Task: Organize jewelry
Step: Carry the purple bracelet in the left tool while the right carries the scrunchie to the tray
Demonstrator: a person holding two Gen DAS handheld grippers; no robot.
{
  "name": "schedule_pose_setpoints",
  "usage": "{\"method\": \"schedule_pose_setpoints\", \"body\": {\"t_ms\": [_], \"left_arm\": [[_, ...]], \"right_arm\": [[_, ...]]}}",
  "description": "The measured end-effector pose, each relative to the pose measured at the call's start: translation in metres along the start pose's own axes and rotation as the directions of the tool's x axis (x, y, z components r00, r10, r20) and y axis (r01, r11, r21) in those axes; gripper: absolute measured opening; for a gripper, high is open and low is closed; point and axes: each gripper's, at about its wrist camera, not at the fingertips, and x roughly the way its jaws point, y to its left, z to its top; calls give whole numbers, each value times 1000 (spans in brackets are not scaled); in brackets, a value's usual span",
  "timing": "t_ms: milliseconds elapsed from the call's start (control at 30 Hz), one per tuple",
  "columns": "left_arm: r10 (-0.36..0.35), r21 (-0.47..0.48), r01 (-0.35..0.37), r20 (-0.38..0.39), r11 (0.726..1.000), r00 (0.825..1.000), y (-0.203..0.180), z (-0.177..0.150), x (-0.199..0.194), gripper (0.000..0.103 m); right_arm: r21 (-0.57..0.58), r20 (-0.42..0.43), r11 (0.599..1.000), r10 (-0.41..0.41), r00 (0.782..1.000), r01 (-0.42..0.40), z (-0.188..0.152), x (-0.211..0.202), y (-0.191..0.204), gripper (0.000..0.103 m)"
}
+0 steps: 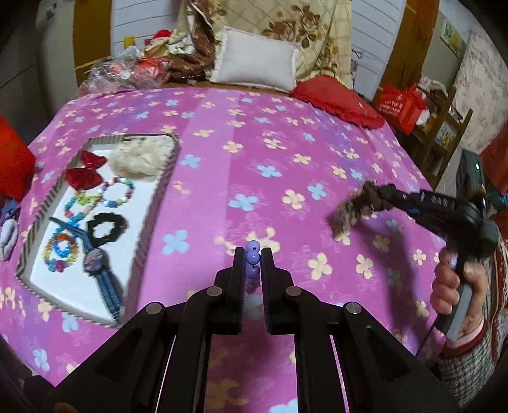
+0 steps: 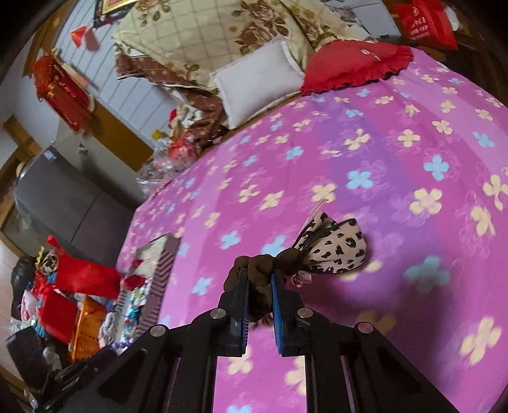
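Observation:
My left gripper is shut on a purple bead bracelet and holds it above the pink flowered bedspread. My right gripper is shut on a brown hair tie with a leopard-print bow, lifted over the bedspread; it also shows in the left wrist view. A striped-rim tray at the left holds red bows, a cream scrunchie, bead bracelets, a black scrunchie and a blue watch. The tray also shows in the right wrist view.
A white pillow, a red cushion and folded floral bedding lie at the head of the bed. Plastic bags and clutter sit at the far left corner. Red boxes and bags stand beside the bed.

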Motion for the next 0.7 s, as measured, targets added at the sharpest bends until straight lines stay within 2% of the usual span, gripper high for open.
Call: {"method": "schedule_pose_setpoints", "body": {"t_ms": [133, 400, 467, 567, 600, 667, 700], "left_arm": [[16, -24, -15, 51, 1000, 999, 28, -3, -27, 8], [67, -165, -47, 116, 985, 991, 106, -17, -71, 8], [80, -198, -55, 124, 979, 989, 121, -20, -79, 8], [87, -245, -52, 136, 968, 987, 144, -25, -90, 8], [91, -252, -53, 139, 966, 986, 149, -27, -92, 8], [92, -265, -52, 143, 963, 985, 157, -30, -95, 8], [92, -271, -50, 143, 961, 985, 160, -32, -95, 8]], "right_arm": [[-56, -6, 998, 4, 1000, -4, -24, -1, 28, 12], [-93, -41, 995, 25, 999, -29, -78, -6, 59, 12], [-92, -64, 996, -17, 998, 11, -94, -4, 59, 12], [-155, -45, 971, -189, 981, 180, -116, -6, 60, 12], [-172, -35, 961, -226, 974, 217, -120, -8, 60, 14], [-173, -12, 952, -257, 966, 251, -123, -13, 58, 28], [-157, 15, 953, -259, 966, 258, -126, -18, 57, 56]]}}
